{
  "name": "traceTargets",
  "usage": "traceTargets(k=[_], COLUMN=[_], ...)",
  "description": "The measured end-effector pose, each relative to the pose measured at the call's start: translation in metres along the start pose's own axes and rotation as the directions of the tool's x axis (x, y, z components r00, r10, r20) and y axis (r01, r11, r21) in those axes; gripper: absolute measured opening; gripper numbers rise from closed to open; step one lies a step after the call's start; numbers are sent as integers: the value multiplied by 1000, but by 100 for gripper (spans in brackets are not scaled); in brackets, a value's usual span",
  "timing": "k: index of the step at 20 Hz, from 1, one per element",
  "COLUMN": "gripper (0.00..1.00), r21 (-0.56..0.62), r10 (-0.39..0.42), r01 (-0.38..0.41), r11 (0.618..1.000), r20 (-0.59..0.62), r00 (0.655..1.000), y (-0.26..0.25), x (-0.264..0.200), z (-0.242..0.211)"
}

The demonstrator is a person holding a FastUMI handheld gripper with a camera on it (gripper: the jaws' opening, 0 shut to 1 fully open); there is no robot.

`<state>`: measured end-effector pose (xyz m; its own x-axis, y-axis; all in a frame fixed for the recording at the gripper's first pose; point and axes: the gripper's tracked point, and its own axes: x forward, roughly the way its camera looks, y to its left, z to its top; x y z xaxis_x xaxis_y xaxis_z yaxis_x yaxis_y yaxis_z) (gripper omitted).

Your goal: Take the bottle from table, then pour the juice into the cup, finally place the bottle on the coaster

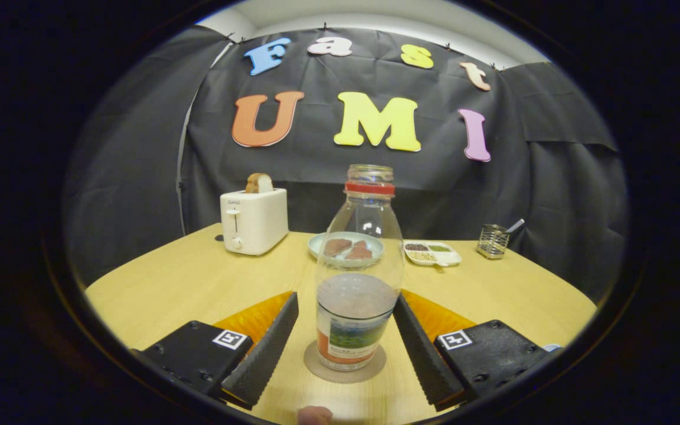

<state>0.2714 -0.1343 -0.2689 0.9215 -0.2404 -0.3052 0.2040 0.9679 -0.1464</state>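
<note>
Wooden table (198,283) | bottle (359,277) upright on coaster (316,365) | gripper (345,345) fingers apart

The bottle (359,277) stands upright on its coaster (345,364) between the gripper (346,339) fingers, which are spread, with a gap on each side, so the way straight ahead is blocked. Left of it is a wide stretch of bare table (186,283) up to the toaster (254,220) at the back. Behind the bottle sit a plate (318,245) and, just beside that, a divided tray (432,253), with a mesh holder (492,241) further right; bare wood in front of those too
</note>
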Motion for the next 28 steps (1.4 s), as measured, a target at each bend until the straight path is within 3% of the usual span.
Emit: traceTargets(k=[8,19,28], gripper=[100,100,100], r21=[16,34,47], r10=[22,25,-16], r01=[-23,-32,4], r11=[1000,999,999], r20=[47,209,244], r00=[999,978,970], y=[18,39,36], x=[-66,-207,-307], z=[50,178,216])
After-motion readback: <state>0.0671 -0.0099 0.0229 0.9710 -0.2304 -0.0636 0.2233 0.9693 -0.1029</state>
